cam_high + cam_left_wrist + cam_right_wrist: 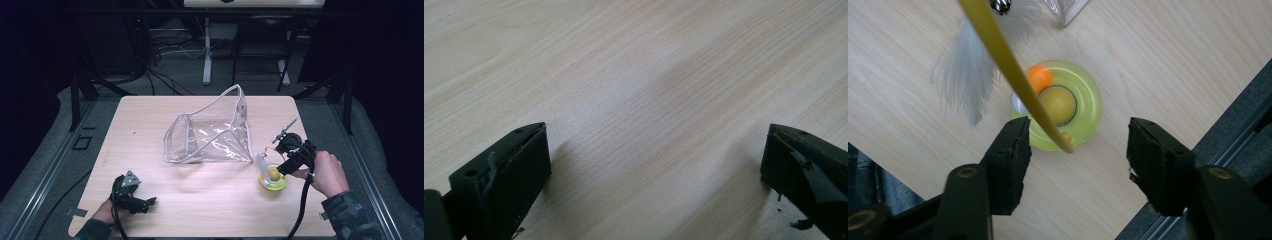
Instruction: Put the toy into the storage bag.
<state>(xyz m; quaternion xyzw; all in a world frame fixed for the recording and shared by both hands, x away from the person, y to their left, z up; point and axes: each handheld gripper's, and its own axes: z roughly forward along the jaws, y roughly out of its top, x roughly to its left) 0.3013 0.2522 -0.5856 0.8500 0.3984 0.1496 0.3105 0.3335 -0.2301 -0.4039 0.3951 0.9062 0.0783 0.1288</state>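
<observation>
A round yellow-green toy (273, 179) lies on the table at the right; the right gripper view shows the toy (1083, 107) with a yellow centre ball (1059, 104) and an orange ball (1039, 77). A thin yellow stalk (998, 45) rises from it, with a white feather (965, 80) attached. My right gripper (282, 167) hovers just above the toy. Its jaws stand apart around the stalk's base, and the right gripper (1078, 150) presses on nothing. A clear plastic pouch (210, 135) stands open at the table's middle. My left gripper (147, 202) rests open at the front left.
The wooden table (200, 200) is bare between the two grippers. In the left gripper view, the left gripper (656, 160) has only wood grain between its jaws. The pouch's corner (1068, 10) lies close beyond the toy. The table's right edge runs just beside the toy.
</observation>
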